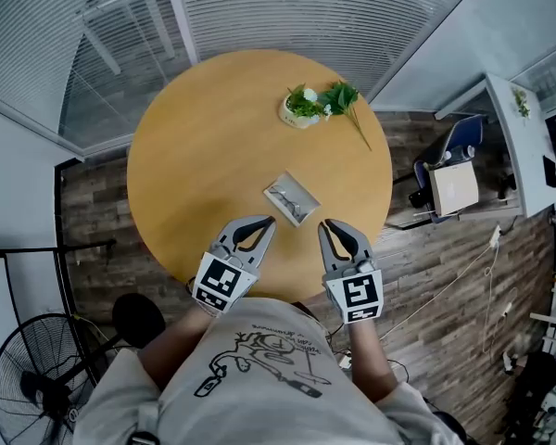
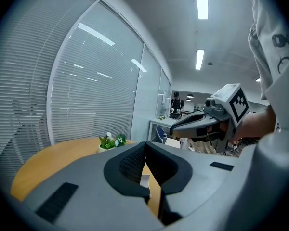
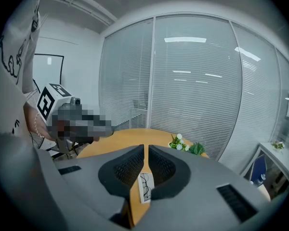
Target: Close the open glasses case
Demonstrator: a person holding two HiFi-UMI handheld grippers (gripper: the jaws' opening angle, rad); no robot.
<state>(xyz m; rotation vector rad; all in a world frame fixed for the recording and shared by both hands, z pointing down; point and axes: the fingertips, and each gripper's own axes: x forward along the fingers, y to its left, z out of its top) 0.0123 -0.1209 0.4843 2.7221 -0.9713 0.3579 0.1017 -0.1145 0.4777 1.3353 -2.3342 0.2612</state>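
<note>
A: Head view first. Logging open glasses case [image 1: 292, 199] flat on the round table [image 1: 185, 156], toward the near edge, just ahead of both grippers, touching neither. Plant [image 1: 308, 106] well beyond, no obstacle.

B: Fingers?

A: Left gripper [image 1: 265, 222]: tips together, nothing held. Right gripper [image 1: 325, 226]: same, empty. Hovering either side of the case's near end.

B: Left gripper view?

A: Shows pads meeting at the tips, with only a sliver of case [image 2: 144, 179] through the gap below them. Aimed roughly at it, low over the wood.

B: Right gripper view?

A: Shows tips all but touching, nothing between. Frames the case, glasses lying in it, dead centre beyond the tips. Probably better lined up than the left.

B: So how to close it well?

A: Closing not begun, judging by this. Can't tell hinge side or lid from any view, so find that first. Then probably pin the base with one closed pair of tips, slip the other under the lid's free edge, swing over slowly and press till flush. Watch for sliding on the smooth wood, and for a glasses arm sticking up and jamming the lid.
</note>
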